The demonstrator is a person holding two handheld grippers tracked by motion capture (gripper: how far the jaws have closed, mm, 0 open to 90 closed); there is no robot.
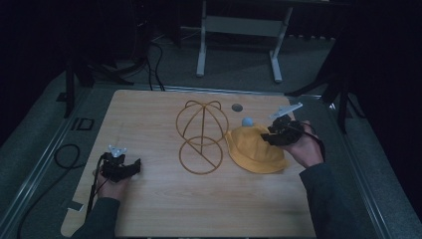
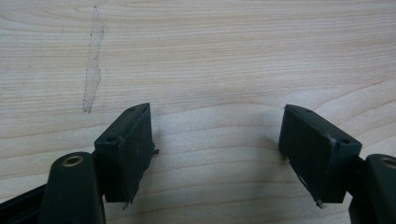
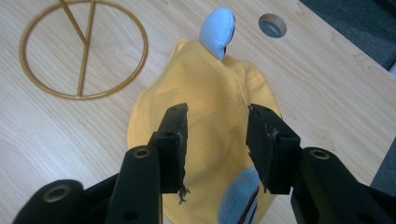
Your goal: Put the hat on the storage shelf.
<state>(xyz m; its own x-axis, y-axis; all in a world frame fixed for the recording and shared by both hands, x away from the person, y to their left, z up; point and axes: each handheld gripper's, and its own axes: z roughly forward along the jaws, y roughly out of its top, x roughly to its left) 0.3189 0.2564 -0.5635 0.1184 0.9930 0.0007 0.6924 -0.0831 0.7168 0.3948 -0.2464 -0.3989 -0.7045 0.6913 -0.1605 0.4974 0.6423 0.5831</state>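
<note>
While nothing is pinched yet, desk has lots of bare wood front and left; wire hat stand sits mid-desk, presumably the form for the hat; yellow hat lies flat just beside its ring base, near desk's right edge, approx under right claw; that claw's part-spread above the fabric, no grip; left claw spread wide, parked over bare wood.

No readable text, label, brand, number or sign appears on anything here
</note>
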